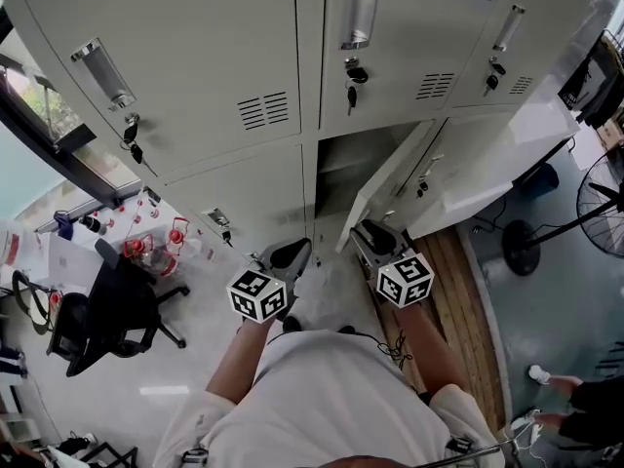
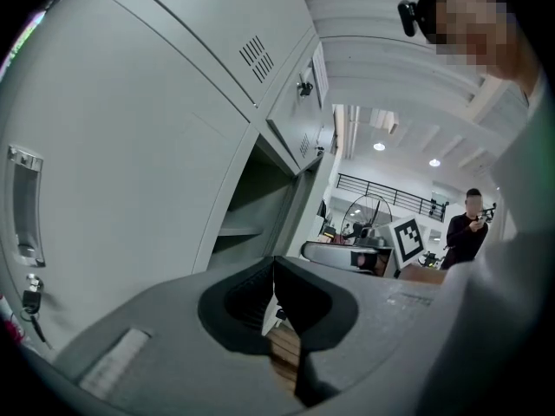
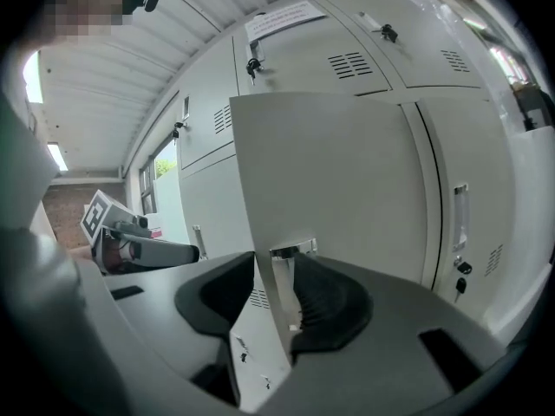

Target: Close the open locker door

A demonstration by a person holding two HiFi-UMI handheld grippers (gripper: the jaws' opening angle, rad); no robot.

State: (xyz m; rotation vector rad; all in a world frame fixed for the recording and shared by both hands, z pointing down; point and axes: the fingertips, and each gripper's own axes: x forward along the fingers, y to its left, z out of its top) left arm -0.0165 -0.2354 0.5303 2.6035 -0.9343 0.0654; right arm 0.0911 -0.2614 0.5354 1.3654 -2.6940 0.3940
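The open locker door (image 1: 382, 191) belongs to the lower middle compartment (image 1: 341, 169) and swings out toward me, hinged on its right. In the right gripper view the pale grey door (image 3: 329, 180) is seen edge-on. Its free edge with the metal latch (image 3: 290, 251) runs down between the two dark pads. My right gripper (image 3: 279, 276) (image 1: 369, 234) is shut on that edge. My left gripper (image 1: 285, 259) hovers to the left of the door in front of the open compartment (image 2: 251, 215). This left gripper (image 2: 274, 271) is shut, pads touching, nothing between them.
Shut lockers with keys in their locks (image 1: 351, 91) surround the open one. A black office chair (image 1: 112, 310) stands at the left and a floor fan (image 1: 600, 203) at the right. A wooden strip (image 1: 458, 300) runs beside the lockers. A person (image 1: 585, 398) stands at the lower right.
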